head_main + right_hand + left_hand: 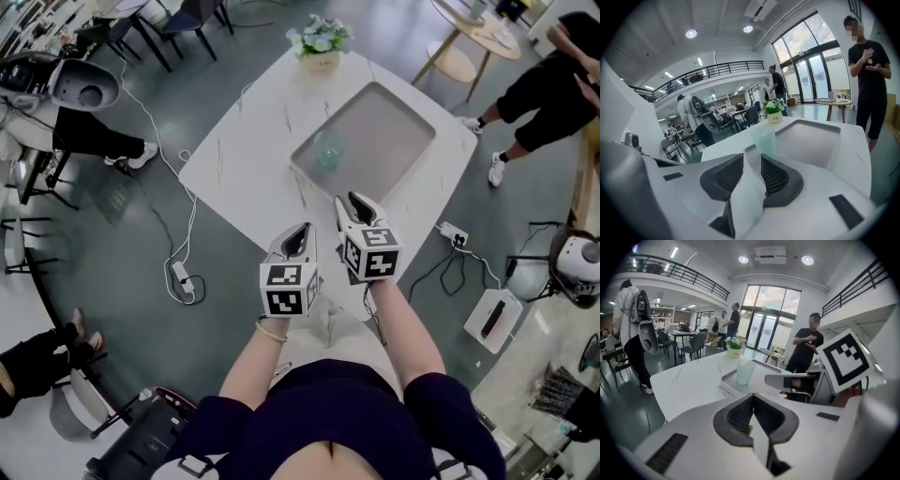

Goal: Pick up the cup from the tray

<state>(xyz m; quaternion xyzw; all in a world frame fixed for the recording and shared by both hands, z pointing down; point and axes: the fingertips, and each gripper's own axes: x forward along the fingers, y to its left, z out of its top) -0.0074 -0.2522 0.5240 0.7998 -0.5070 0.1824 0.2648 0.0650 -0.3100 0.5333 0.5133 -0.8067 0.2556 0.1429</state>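
You are holding both grippers low in the centre of the head view, over the near edge of the bench (234, 159), and neither is touching anything. The left gripper (752, 397) is showing its jaws pressed together with nothing between them. The right gripper (752, 157) is showing its jaws only a narrow way apart, and it is also empty.

Just beyond them, the cup (764, 139) is standing upright in the near corner of the tray (813, 140), close to the tray's wall.

That narrow gap looks smaller than the cup, so going in like this would probably shove or tip the cup instead of straddling it. The cup looks thin and light, so a hard squeeze could buckle it and a loose one could let it slip. Because it is sitting so near the wall, a low approach could catch the rim and jolt the tray. The grippers are also riding just beside each other and could knock together.

I cannot tell whether the cup is holding any liquid. The gripper's own body is covering the cup's base in the right gripper view, and the tray wall is hiding it in the left gripper view. At the far edge of the bench, a small potted plant (321, 42) is standing well apart from the cup.
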